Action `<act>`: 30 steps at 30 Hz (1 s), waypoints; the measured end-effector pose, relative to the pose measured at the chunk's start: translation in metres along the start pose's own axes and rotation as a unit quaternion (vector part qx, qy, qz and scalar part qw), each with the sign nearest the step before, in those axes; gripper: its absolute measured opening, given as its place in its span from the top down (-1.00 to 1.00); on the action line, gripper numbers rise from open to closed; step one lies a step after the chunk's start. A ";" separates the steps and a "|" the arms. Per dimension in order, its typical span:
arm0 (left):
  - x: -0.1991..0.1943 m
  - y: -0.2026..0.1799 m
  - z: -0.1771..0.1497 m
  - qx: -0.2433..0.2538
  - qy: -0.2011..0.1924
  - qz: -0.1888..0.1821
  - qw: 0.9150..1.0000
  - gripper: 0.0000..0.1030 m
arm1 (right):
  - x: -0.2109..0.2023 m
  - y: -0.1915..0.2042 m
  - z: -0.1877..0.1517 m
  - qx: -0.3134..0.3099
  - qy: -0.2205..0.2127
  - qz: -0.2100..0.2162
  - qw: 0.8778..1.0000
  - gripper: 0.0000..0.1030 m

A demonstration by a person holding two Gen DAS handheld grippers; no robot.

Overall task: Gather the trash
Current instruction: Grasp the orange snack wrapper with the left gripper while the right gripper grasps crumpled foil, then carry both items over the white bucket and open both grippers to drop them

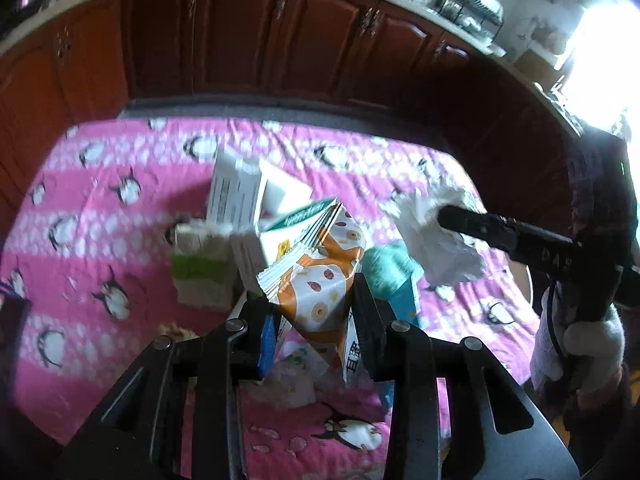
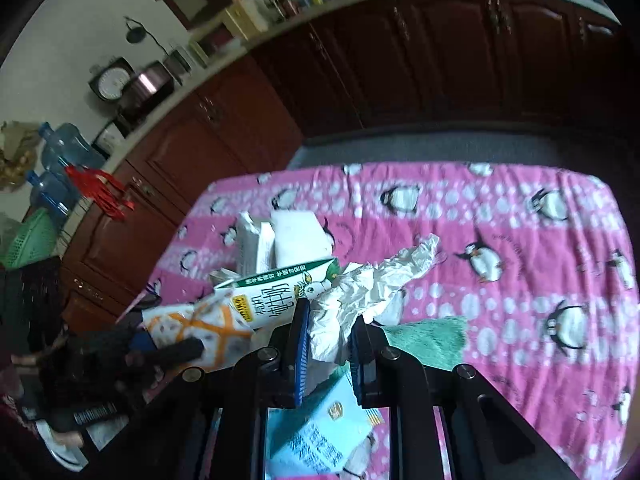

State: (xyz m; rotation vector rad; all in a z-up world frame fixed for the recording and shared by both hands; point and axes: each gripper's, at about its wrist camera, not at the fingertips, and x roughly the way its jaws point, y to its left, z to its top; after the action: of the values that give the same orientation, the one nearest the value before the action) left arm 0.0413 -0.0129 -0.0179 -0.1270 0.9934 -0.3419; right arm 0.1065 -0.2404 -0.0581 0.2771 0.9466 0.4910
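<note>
A heap of trash lies on the pink penguin tablecloth [image 1: 100,220]. My left gripper [image 1: 316,300] is shut on an orange and white snack wrapper [image 1: 316,276], which stands up between the two fingers. My right gripper [image 2: 330,316] is shut on a crumpled white paper [image 2: 372,280]; in the left wrist view it comes in from the right with that paper [image 1: 440,248] hanging at its tip. Behind the wrapper lies a green and white milk carton [image 2: 276,296]. White boxes [image 2: 296,236] sit farther back. A teal cloth [image 2: 428,340] lies beside the right fingers.
A light blue printed box [image 2: 320,432] lies under the right gripper. A green and white pack [image 1: 200,268] sits left of the heap. Dark red cabinets [image 1: 280,40] run behind the table. Blue water bottles [image 2: 64,148] and a green basket [image 2: 28,240] stand at the far left.
</note>
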 end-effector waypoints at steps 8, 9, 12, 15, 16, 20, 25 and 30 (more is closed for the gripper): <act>-0.027 -0.042 0.033 0.035 -0.039 -0.023 0.998 0.40 | -0.084 -0.040 -0.019 0.015 -0.061 -0.037 0.997 0.69; -0.027 -0.051 0.036 0.040 -0.041 -0.028 0.998 0.40 | -0.094 -0.048 -0.022 0.018 -0.066 -0.047 0.997 0.69; -0.022 -0.080 0.044 0.058 -0.038 -0.051 0.996 0.40 | -0.124 -0.080 -0.034 0.042 -0.080 -0.082 0.993 0.69; -0.011 -0.117 0.047 0.084 -0.030 -0.077 0.993 0.40 | -0.153 -0.120 -0.051 0.077 -0.086 -0.120 0.986 0.69; -0.007 -0.129 0.048 0.091 -0.027 -0.085 0.992 0.40 | -0.163 -0.136 -0.059 0.094 -0.086 -0.137 0.982 0.69; 0.020 -0.191 0.049 0.118 -0.012 -0.127 0.985 0.40 | -0.180 -0.188 -0.082 0.140 -0.071 -0.191 0.969 0.69; 0.068 -0.258 0.047 0.139 0.009 -0.153 0.978 0.40 | -0.175 -0.245 -0.113 0.195 -0.035 -0.229 0.953 0.69; 0.132 -0.307 0.034 0.133 0.054 -0.156 0.977 0.40 | -0.161 -0.283 -0.139 0.229 -0.010 -0.253 0.940 0.69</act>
State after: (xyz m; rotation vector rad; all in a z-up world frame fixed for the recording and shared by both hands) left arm 0.0668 -0.3478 -0.0252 -0.0204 1.0271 -0.7735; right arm -0.0081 -0.5637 -0.1449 0.4390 1.0606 -0.2141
